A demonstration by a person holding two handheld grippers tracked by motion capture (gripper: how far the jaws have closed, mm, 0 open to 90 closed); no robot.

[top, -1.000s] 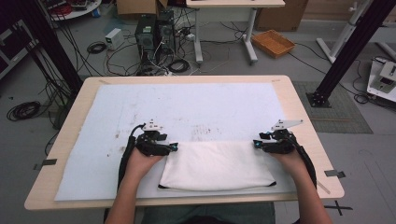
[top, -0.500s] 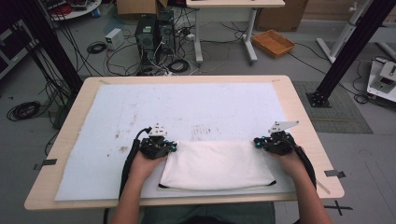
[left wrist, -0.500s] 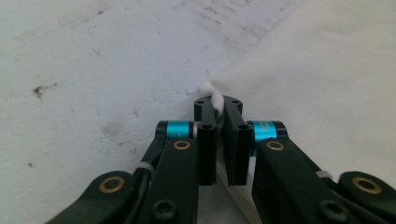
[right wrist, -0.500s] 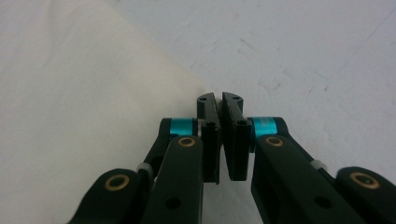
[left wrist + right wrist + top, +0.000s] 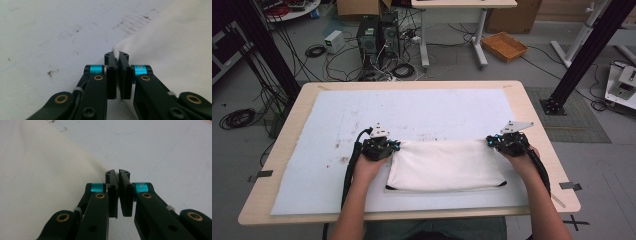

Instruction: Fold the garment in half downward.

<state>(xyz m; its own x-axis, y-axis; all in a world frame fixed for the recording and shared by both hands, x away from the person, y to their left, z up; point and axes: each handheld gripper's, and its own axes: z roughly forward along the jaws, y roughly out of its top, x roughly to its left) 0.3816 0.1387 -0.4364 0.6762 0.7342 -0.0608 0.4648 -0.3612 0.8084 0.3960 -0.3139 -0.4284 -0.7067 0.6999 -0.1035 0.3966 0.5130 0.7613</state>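
A white folded cloth (image 5: 446, 164) lies on the pale mat near the table's front. My left gripper (image 5: 393, 146) is at its far left corner. In the left gripper view the gripper (image 5: 116, 55) is shut, with a tuft of the cloth (image 5: 175, 45) pinched between its pads. My right gripper (image 5: 490, 142) is at the far right corner. In the right gripper view the gripper (image 5: 117, 173) is shut, and the cloth (image 5: 37, 182) runs up to the jaw tips from the left. Both grippers lie low on the table, pointing inward.
A pale blue mat (image 5: 412, 110) with dark smudges covers most of the wooden table (image 5: 539, 120). A thin dark edge (image 5: 442, 188) shows under the cloth's front. Beyond the table, computer towers (image 5: 374, 35), cables and an orange basket (image 5: 504, 46) sit on the floor.
Both grippers' jaws have closed at the cloth's far corners. The hands have stayed almost where they were, and the cloth still lies flat.
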